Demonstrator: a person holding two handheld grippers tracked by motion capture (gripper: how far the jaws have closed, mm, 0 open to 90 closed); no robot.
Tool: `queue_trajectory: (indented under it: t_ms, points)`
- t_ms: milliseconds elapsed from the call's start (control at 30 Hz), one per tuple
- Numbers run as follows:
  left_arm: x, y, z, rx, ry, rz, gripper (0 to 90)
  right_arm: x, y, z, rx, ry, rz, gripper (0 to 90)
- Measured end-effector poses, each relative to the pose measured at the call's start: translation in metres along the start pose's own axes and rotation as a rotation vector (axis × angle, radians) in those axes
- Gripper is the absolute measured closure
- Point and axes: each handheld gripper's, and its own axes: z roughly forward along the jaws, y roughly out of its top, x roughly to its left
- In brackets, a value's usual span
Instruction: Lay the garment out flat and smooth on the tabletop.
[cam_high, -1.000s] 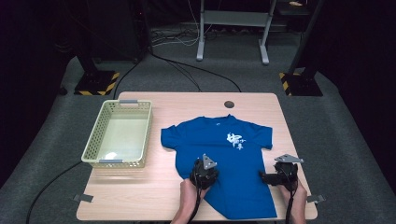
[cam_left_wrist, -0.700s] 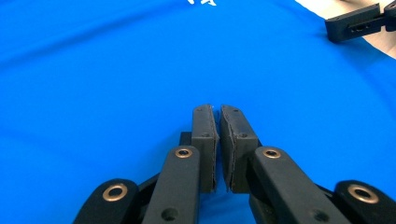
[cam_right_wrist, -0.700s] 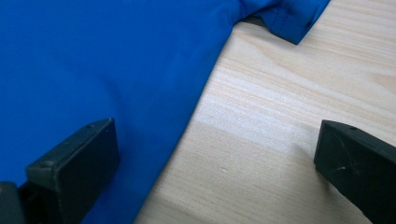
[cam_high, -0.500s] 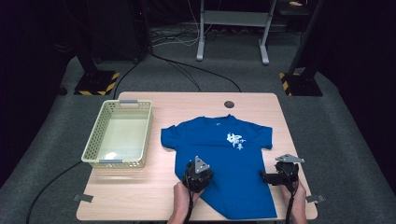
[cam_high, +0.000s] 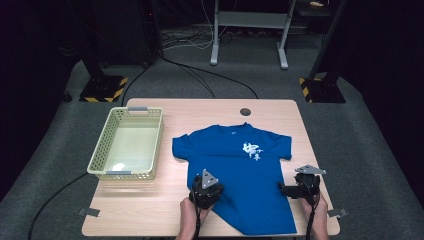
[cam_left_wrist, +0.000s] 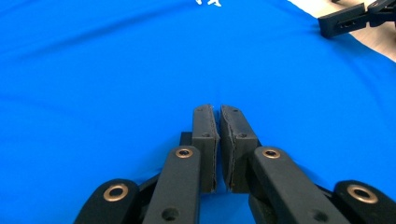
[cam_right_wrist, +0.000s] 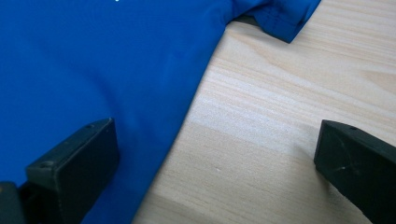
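Hovering over a blue T-shirt (cam_high: 240, 170), left tool (cam_left_wrist: 218, 116) clenched, seemingly holding nothing, right tool (cam_right_wrist: 215, 154) wide open astride its edge, collar pointing away along the worktop (cam_high: 150, 210).

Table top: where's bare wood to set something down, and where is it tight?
Free: the far strip of the table beyond the basket and the blue T-shirt; the near left corner in front of the basket; the lane between basket and shirt. Tight: the near right edge, where the right gripper straddles the shirt's side hem, and around the left gripper.
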Motion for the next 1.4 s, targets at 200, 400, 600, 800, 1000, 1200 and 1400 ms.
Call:
queue_trajectory:
  t_ms: [200, 400, 600, 800, 1000, 1200, 1400]
  points:
    - [0.004, -0.004, -0.007, -0.019, -0.005, -0.023, 84.7, -0.001, 0.0, 0.0, 0.0, -0.011, 0.015, 0.0]
    - [0.005, -0.007, -0.012, -0.021, 0.004, -0.02, 84.8, -0.001, 0.0, 0.0, 0.0, -0.011, 0.015, 0.0]
    - [0.008, -0.012, -0.017, -0.031, -0.011, -0.043, 84.9, -0.001, 0.0, 0.0, 0.0, -0.011, 0.014, 0.0]
    - [0.01, -0.016, -0.021, -0.025, 0.0, -0.041, 84.8, -0.001, 0.0, 0.0, 0.0, -0.01, 0.013, 0.0]
    - [0.009, -0.019, -0.026, -0.034, 0.003, -0.04, 84.9, -0.001, 0.0, 0.0, 0.001, -0.01, 0.013, 0.0]
    - [0.01, -0.022, -0.028, -0.03, 0.008, -0.038, 84.8, -0.001, 0.0, 0.0, 0.001, -0.011, 0.014, 0.0]
    - [0.008, -0.024, -0.032, -0.04, 0.002, -0.043, 84.9, -0.001, 0.0, 0.0, 0.001, -0.011, 0.014, 0.0]
